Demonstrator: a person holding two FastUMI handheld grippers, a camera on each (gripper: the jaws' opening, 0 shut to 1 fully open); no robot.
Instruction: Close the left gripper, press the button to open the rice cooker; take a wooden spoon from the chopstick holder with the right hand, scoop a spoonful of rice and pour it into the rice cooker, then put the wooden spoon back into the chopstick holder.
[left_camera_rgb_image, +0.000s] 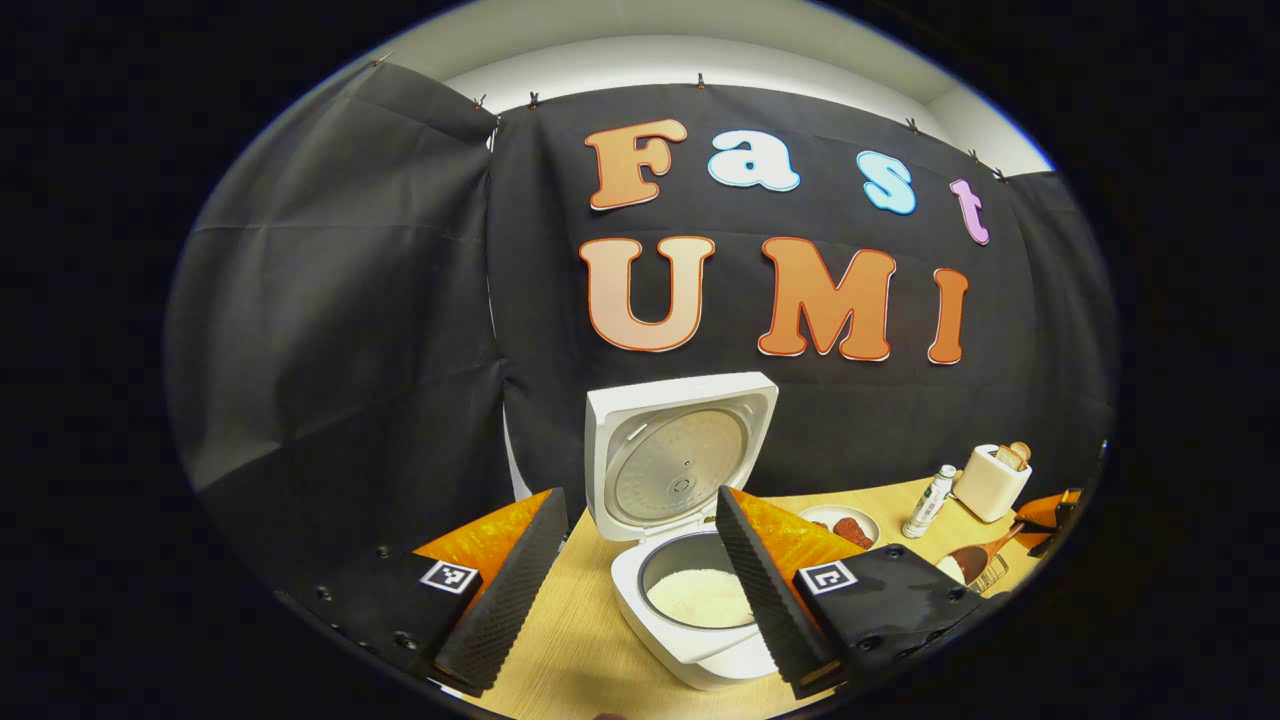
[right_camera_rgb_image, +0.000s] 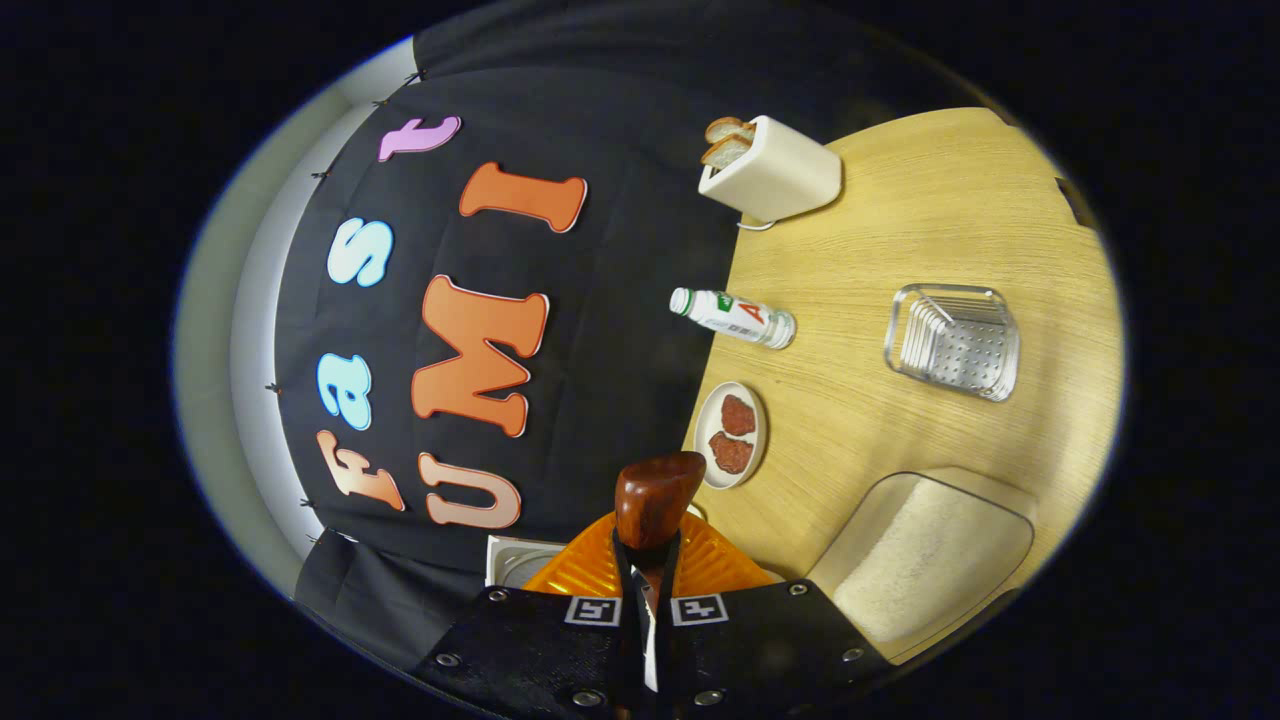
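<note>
Black cloth hangs behind a light wooden table (right_camera_rgb_image: 900, 230). In the left gripper view, the rice cooker (left_camera_rgb_image: 690, 600) sits on the table with its lid (left_camera_rgb_image: 680, 455) standing straight up and open. White rice (left_camera_rgb_image: 700, 597) lies in the pot inside. The left gripper (left_camera_rgb_image: 640, 590) is wide open, with one finger on each side of the cooker, and it holds nothing. It is not touching the cooker.

Far to the right in that view, a wooden spoon (left_camera_rgb_image: 985, 557) is held up just above a metal basket (left_camera_rgb_image: 990, 577). The other gripper, at the very edge, has hold of its handle.

In the right gripper view, the right gripper (right_camera_rgb_image: 648, 575) is squeezed tight on the wooden spoon's handle. The spoon's dark round bowl (right_camera_rgb_image: 655, 495) sticks up just past the fingertips. This view is turned on its side, so the table looks like it runs up the right.

The metal chopstick holder (right_camera_rgb_image: 952, 342) stands on the table, well apart from the spoon. A clear box of rice (right_camera_rgb_image: 925, 560) sits near the gripper, at the lower right. A small plate (right_camera_rgb_image: 732, 435) with two reddish pieces of food is just beside the spoon's bowl. A little white bottle (right_camera_rgb_image: 735, 317) stands near the plate. A cream toaster (right_camera_rgb_image: 775, 170) with bread in it stands farther off by the cloth.
</note>
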